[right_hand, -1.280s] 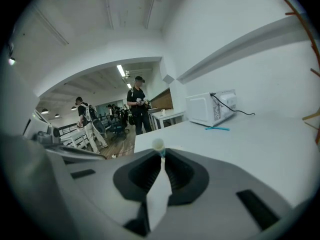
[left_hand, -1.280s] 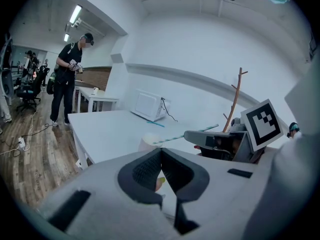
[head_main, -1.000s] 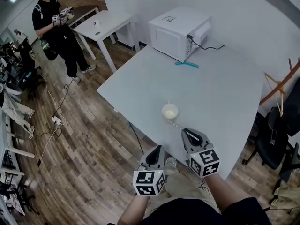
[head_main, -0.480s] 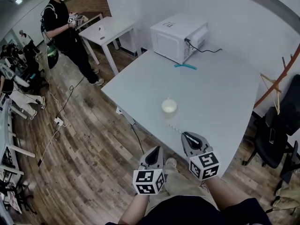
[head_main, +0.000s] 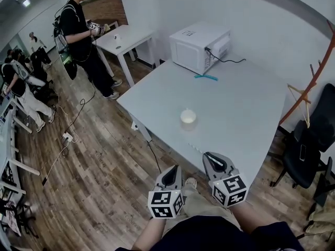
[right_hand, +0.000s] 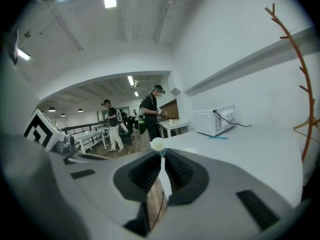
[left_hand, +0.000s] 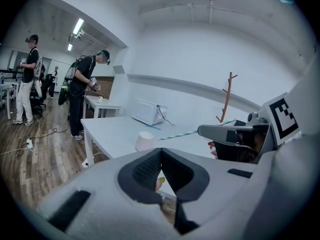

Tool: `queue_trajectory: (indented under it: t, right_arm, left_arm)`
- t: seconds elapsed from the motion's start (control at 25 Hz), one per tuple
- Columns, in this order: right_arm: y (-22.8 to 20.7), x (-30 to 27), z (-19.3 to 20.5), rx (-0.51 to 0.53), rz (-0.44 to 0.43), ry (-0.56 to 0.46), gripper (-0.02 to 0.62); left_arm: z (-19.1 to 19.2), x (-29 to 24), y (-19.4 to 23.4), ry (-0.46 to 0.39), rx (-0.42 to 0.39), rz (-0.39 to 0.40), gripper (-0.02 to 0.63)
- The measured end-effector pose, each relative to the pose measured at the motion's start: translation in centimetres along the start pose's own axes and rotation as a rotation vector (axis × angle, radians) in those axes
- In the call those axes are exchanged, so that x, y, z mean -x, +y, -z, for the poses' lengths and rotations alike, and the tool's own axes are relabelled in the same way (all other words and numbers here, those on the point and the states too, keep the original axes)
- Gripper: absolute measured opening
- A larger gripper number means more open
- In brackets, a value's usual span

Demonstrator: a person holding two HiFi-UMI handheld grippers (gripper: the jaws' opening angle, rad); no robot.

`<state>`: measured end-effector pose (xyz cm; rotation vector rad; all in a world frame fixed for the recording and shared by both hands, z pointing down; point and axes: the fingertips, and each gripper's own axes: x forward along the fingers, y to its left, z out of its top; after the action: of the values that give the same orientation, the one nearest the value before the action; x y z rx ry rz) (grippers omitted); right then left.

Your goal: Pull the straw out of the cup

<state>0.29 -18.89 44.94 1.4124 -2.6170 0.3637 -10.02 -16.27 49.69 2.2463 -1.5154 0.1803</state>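
A white paper cup (head_main: 188, 117) stands upright in the middle of the white table (head_main: 246, 114). The striped straw (head_main: 197, 148) is outside the cup and lies nearly level above the table's near edge, its free end pointing at the cup. My right gripper (head_main: 210, 157) is shut on the straw's near end. The left gripper view shows the straw (left_hand: 185, 133) reaching from the right gripper (left_hand: 204, 130) toward the cup (left_hand: 146, 141). In the right gripper view the straw's end (right_hand: 157, 145) shows between the jaws. My left gripper (head_main: 172, 171) hangs shut and holds nothing, off the table's edge.
A white microwave (head_main: 199, 48) sits at the table's far side, with a teal object (head_main: 207, 77) lying in front of it. A person (head_main: 81, 33) stands by a small white table (head_main: 128, 38) at the back left. A black chair (head_main: 309, 140) is on the right.
The straw has come out of the cup. My right gripper has drawn back toward me with it. The cup stays in place. The left gripper has hardly moved.
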Motion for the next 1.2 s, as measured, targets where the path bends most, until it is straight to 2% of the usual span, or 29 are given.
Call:
queue_trajectory:
  t: [0.36, 1.2]
  right_arm:
    - [0.7, 2.5, -0.7, -0.002, -0.022, -0.021, 0.043]
    - [0.6, 3.1, -1.1, -0.017, -0.025, -0.044, 0.043]
  left_arm:
    - [-0.1, 1.3, -1.4, -0.019, -0.013, -0.001, 0.015]
    - [0.0, 1.2, -2.4, -0.020, -0.019, 0.012, 0.015]
